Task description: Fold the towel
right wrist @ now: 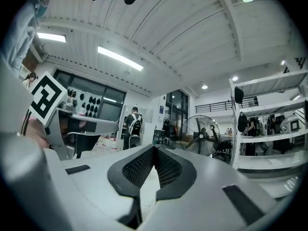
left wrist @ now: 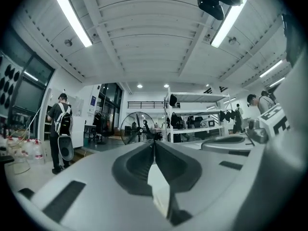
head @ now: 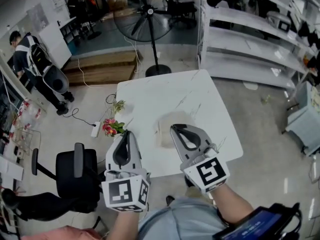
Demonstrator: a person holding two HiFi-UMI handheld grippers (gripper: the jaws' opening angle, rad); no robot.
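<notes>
Cream folded cloth towel lies on white marble table near its 6 o'clock edge. Left gripper and right gripper flank it at 9 and 3 o'clock, both clenched empty. Best to lift clear without snagging the fold.

A towel lies on a table, toward its near edge. The left gripper and right gripper are held side by side over that edge, with the towel between them. Flowers sit just beside the table's left edge, and a chair stands nearer on the left. A standing fan is behind the table, with shelves behind to the right.
</notes>
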